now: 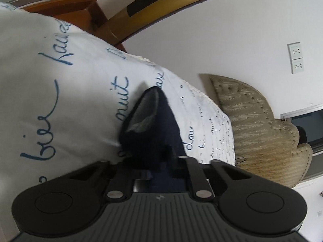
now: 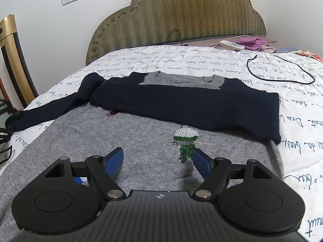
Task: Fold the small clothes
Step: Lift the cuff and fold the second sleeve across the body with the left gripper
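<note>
Left gripper (image 1: pixel 155 161): jaws clenched on the navy sleeve (image 1: pixel 149 125), at the bed (image 2: pixel 222 60) edge.
Right gripper (image 2: pixel 157 161): jaws released, held over the grey sweater (image 2: pixel 121 137).
Sweater: spread on the bed, below the headboard (image 2: pixel 181 16).

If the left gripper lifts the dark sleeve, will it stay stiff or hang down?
Probably it hangs down: the sleeve is soft knit, already creased and bunched at the shut left gripper. It looks light, and the sweater may drag along behind.
</note>
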{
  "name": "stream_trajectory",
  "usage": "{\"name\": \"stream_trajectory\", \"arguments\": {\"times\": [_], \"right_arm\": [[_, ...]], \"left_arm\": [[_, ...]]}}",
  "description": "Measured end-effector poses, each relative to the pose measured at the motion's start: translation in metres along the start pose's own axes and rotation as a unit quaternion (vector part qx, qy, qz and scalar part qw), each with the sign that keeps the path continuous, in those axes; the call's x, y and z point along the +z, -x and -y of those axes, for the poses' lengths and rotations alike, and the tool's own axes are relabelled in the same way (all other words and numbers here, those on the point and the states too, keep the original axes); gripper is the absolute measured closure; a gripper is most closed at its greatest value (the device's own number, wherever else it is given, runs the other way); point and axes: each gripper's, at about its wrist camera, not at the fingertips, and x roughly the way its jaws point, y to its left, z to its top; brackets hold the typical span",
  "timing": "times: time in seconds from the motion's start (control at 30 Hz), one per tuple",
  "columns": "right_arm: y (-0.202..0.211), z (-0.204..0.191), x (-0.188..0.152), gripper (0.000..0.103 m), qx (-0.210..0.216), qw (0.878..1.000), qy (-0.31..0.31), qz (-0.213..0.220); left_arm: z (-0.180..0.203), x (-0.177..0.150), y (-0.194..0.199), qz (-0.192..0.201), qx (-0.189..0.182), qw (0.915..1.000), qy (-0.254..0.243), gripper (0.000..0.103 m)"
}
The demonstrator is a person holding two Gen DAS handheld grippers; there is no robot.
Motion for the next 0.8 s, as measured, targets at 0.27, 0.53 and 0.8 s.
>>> {"name": "stream_trajectory", "arguments": {"times": [0.27, 0.53, 0.8], "right_arm": [[0.004, 0.007, -0.002, 0.025, -0.007, 1.000, 0.005, 0.003], [0.007, 0.027, -0.006, 0.025, -0.020, 1.000, -0.016, 0.007], [0.006, 0.035, -0.011, 0.025, -0.019, 0.999, -0.029, 0.008]], "left_arm": [[0.051, -0.006, 0.020, 0.083, 0.012, 0.9857, -0.146, 0.099], [0.125, -0.004, 0.039, 0.207, 0.055, 0.9281, -0.305, 0.099], [0.191, -0.064, 0.026, 0.178, 0.005, 0.8824, -0.435, 0.099]]}}
